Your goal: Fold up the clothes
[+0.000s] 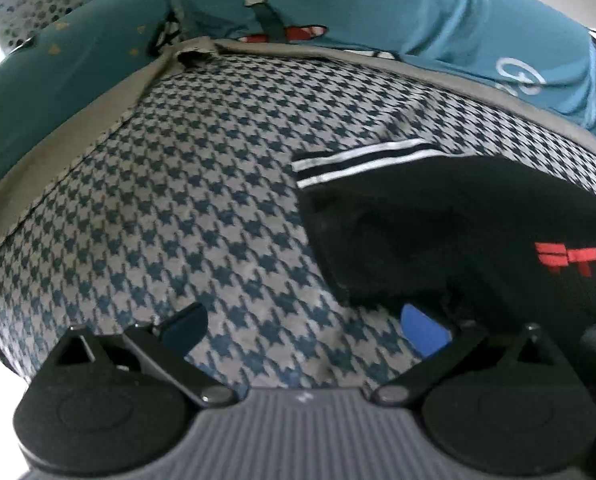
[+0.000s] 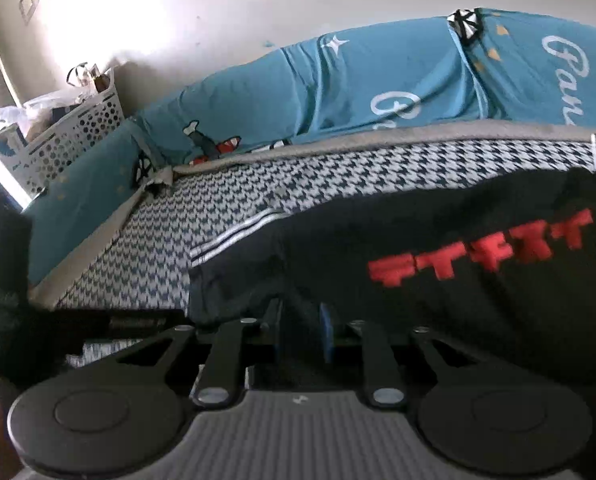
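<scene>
Your black shirt (image 2: 438, 248) lies flat on the houndstooth bed cover (image 1: 177, 208). It has red letters (image 2: 482, 246) on it and 2 white stripes on the sleeve cuff (image 1: 362, 160). In the right wrist view it fills the near right part of the bed and runs off the right side of the picture.

Your right gripper (image 2: 302, 328) is down at the shirt's near edge. Its 2 fingers are close together, with only a thin gap. Dark cloth sits right at the tips, but you cannot tell if they pinch it.

Your left gripper (image 1: 304, 328) has its fingers spread wide apart, holding nothing. It hangs low over the bare cover, just beside the shirt's left edge. Its right fingertip (image 1: 424, 330), the blue one, is tucked just under or against the shirt's hem. Its left fingertip (image 1: 185, 322) is over the checked cloth only.

To the left of the shirt the cover is bare all the way to its grey border (image 1: 77, 148). Past that border lies a teal cartoon-print quilt (image 2: 378, 80), piled along the far edge and the left edge of the bed. A white laundry basket (image 2: 77, 136) with round holes stands by the far left corner, next to the wall (image 2: 217, 8).
</scene>
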The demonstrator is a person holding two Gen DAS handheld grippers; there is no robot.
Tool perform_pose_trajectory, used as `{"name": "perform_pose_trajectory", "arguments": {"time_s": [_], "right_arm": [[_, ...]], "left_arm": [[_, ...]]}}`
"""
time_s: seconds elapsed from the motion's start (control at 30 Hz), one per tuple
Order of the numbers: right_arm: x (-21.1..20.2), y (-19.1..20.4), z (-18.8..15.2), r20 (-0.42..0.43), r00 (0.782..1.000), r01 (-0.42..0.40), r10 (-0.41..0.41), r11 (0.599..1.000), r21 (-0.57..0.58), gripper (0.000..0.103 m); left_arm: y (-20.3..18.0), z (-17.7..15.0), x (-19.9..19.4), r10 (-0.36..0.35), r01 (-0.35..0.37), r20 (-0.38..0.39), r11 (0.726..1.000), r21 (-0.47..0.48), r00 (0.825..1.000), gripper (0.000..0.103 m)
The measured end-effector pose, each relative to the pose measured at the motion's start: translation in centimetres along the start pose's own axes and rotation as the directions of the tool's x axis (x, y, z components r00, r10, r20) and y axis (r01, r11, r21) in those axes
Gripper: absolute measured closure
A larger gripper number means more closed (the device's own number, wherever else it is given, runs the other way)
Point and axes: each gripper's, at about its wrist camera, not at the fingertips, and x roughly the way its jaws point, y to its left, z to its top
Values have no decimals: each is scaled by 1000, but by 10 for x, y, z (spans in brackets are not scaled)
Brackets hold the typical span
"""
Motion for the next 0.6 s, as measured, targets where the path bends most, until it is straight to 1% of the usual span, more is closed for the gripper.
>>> {"name": "perform_pose_trajectory", "arguments": {"time_s": [0.23, 0.4, 0.43, 0.47, 0.6], "right_arm": [[-25, -13, -42, -61, 998, 10, -12, 1000, -28, 83], [-44, -13, -74, -106, 994, -1, -10, 995, -100, 82], [-48, -11, -79, -113, 994, -9, -5, 993, -118, 81], [-51, -9, -84, -120, 993, -17, 1, 991, -134, 76], [-58, 4, -101, -145, 989, -44, 12, 974, -224, 73]], "left_arm": [[-14, -7, 0, -25, 25, -9, 999, 47, 1000, 0], [-22, -10, 1, -37, 38, -15, 997, 60, 999, 0], [-23, -11, 1, -34, 35, -16, 997, 62, 999, 0], [-23, -11, 2, -33, 34, -17, 997, 63, 999, 0], [-25, -12, 2, -45, 47, -26, 997, 57, 999, 0]]}}
